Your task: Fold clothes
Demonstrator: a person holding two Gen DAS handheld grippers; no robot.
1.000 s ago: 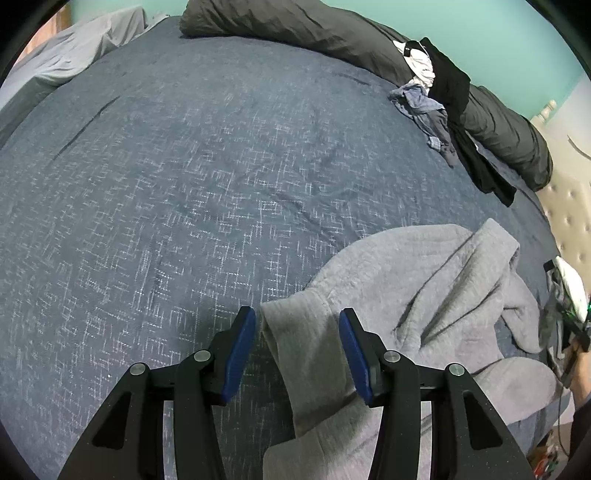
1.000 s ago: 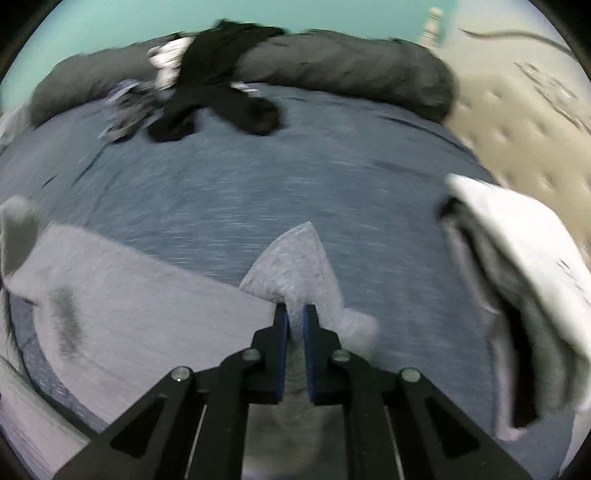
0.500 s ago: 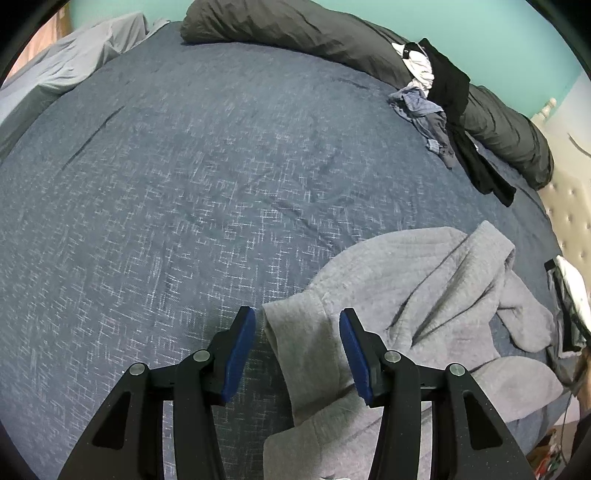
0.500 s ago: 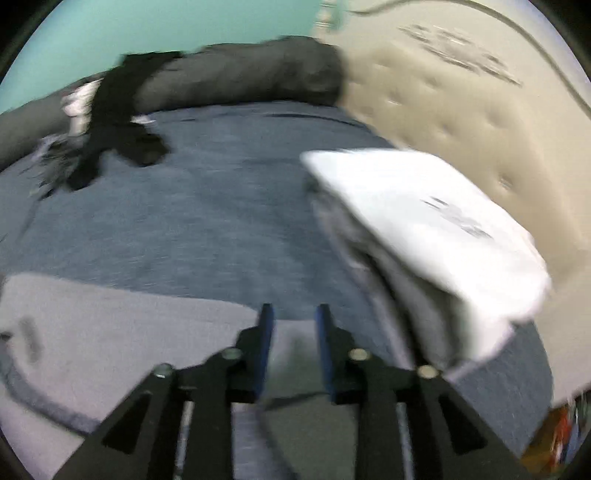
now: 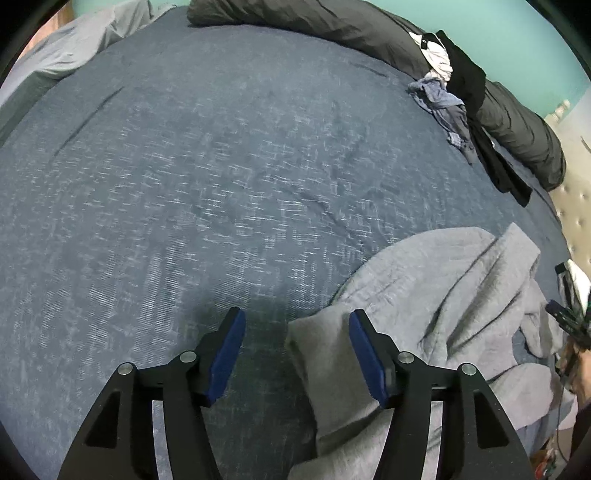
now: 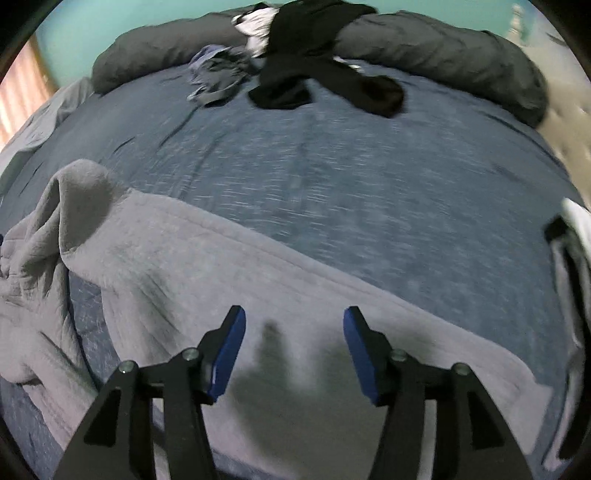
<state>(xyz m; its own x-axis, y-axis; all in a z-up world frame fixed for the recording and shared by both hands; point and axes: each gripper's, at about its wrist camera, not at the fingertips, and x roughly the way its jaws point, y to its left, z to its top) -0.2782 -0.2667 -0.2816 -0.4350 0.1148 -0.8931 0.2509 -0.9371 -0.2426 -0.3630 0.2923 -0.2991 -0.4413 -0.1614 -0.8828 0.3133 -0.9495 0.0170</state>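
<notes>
Left wrist view: the left tongs (image 5: 295,345) are spread wide over the bed (image 5: 221,177), gripping nothing. A corner of the grey hoodie (image 5: 436,295) lies between the two tips, nearer the right one, and the rest of it is bunched up off to the right of the tongs. Far ahead and to the right there's a pile of dark clothes (image 5: 461,96) against a dark duvet (image 5: 332,26). The right tongs (image 5: 565,319) just peek in at the right edge.

Right wrist view, a bit blurry: the right tongs (image 6: 293,341) are wide apart too, hanging right over the hoodie (image 6: 221,266), which runs flat across in front of them and crumples up to the left. Same dark clothes (image 6: 325,74) straight ahead at the far side of the bed (image 6: 369,184). A folded white garment (image 6: 576,229) sits at the right edge.
</notes>
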